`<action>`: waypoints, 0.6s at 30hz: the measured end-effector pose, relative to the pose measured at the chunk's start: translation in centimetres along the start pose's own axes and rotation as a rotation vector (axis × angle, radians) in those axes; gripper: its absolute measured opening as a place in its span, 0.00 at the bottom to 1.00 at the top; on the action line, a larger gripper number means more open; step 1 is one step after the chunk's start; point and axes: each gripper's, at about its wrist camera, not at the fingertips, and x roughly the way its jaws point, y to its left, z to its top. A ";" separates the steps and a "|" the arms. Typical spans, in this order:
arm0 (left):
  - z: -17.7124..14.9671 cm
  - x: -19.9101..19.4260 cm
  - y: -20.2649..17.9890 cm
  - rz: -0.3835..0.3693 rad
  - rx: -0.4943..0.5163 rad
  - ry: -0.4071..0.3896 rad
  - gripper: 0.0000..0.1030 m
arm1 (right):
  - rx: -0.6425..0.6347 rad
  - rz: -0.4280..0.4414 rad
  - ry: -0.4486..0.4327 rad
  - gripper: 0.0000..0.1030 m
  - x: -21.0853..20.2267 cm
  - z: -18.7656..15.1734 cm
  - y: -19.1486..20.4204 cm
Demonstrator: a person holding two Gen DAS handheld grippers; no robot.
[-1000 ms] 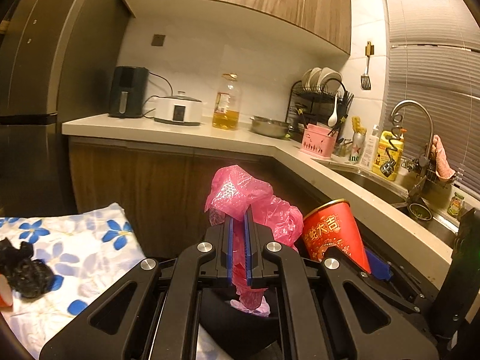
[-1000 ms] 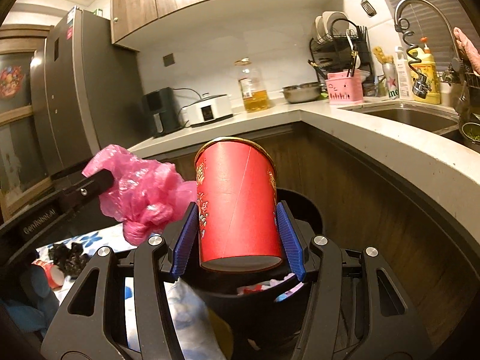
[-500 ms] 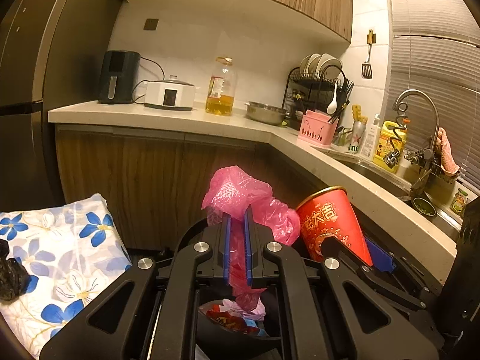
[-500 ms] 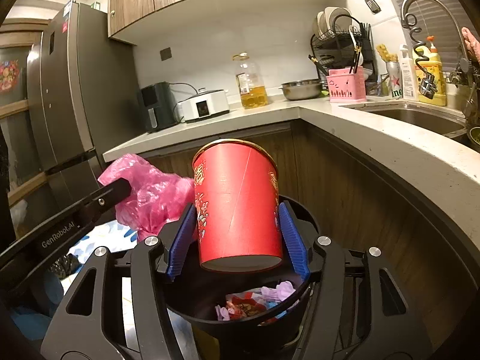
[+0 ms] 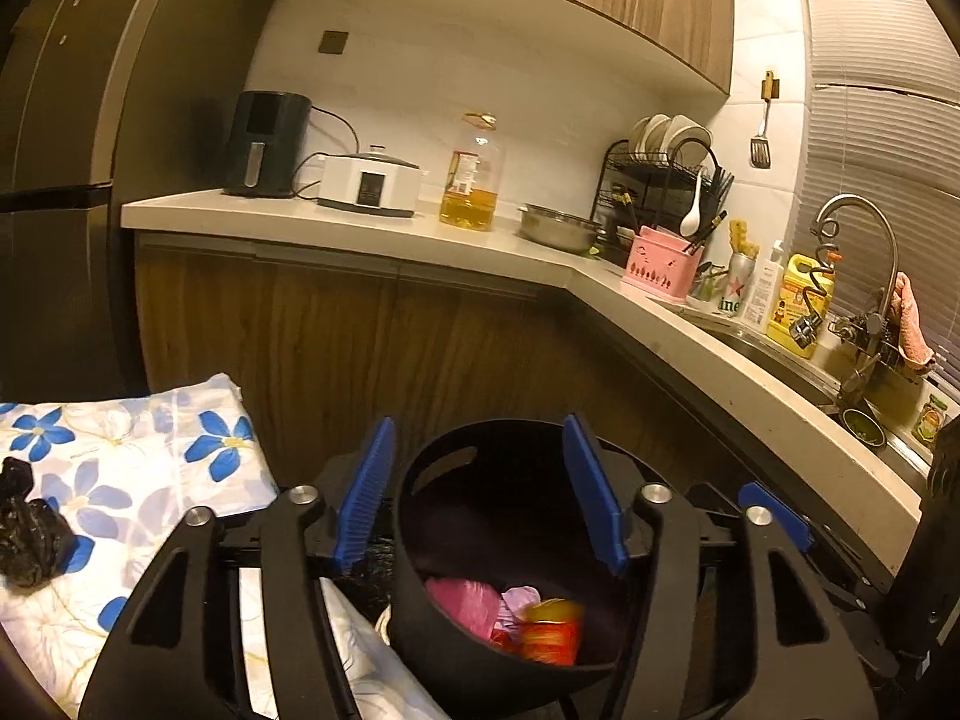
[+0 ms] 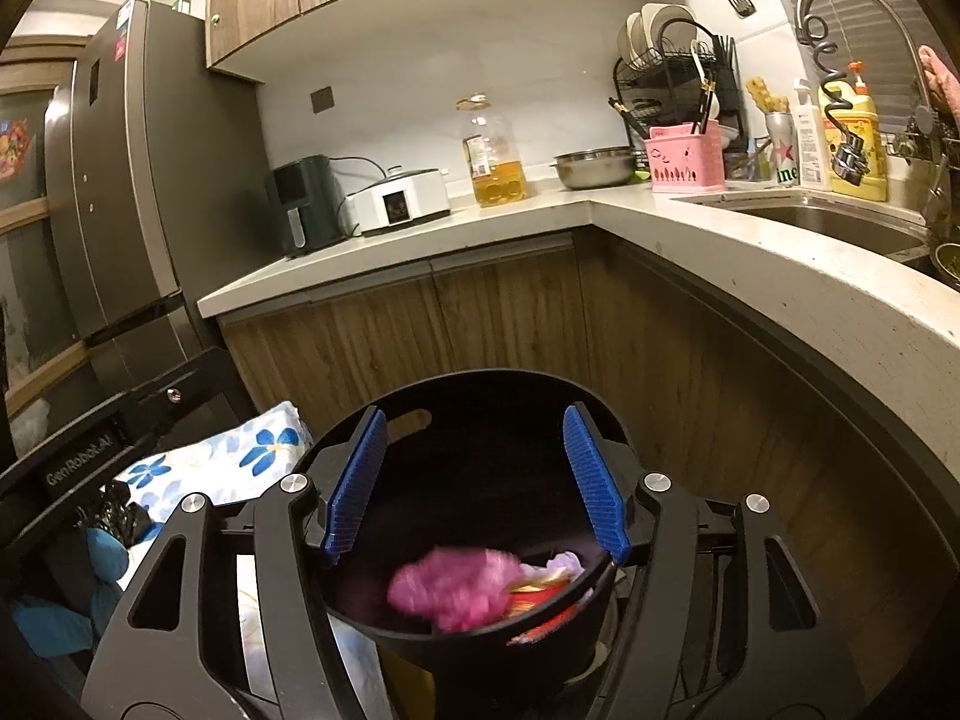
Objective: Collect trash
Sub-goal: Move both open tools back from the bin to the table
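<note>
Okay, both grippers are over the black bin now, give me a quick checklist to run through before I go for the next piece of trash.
1. Left gripper empty: ok, jaws opening, nothing between them.
2. Right gripper empty: ok, jaws opening, nothing between them.
3. Pink plastic bag inside the black bin: ok, though blurred.
4. Red cup inside the bin: ok, it lies low among the other scraps.
5. Trash left to collect: not ok, a crumpled black bag sits on the floral cloth.
6. Bin standing steady: cannot tell, its base is hidden.
</note>
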 end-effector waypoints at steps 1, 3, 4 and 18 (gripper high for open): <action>-0.1 -0.4 0.2 0.007 -0.003 -0.002 0.62 | -0.002 0.000 0.002 0.60 -0.1 -0.1 0.1; -0.4 -1.2 0.5 0.032 0.004 -0.005 0.68 | -0.014 -0.005 0.009 0.61 -0.4 -0.3 0.5; -0.5 -1.5 0.6 0.047 0.008 -0.007 0.69 | -0.022 -0.008 0.009 0.62 -0.7 -0.5 0.8; -3.0 -7.9 4.4 0.218 -0.014 -0.004 0.82 | -0.063 0.003 0.003 0.68 -4.0 -1.9 4.1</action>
